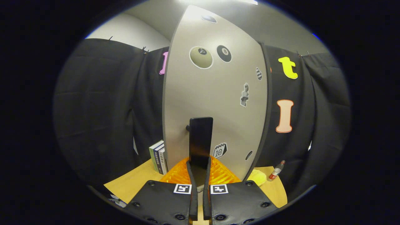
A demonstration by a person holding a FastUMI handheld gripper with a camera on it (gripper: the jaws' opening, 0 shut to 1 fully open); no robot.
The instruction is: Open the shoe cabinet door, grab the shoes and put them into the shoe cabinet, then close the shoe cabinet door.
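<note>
Between the gripper [198, 167] fingers, the upright door handle [200, 142] is clamped.

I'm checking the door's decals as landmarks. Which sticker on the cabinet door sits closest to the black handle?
The calendar-like sticker, just beside the handle's lower end. The ball stickers sit far above. The hand-held gripper is closed on the handle.

Recording booth: black cloth walls [100, 103], wooden table [137, 182], stickered cabinet door [215, 93], books [158, 156].
</note>
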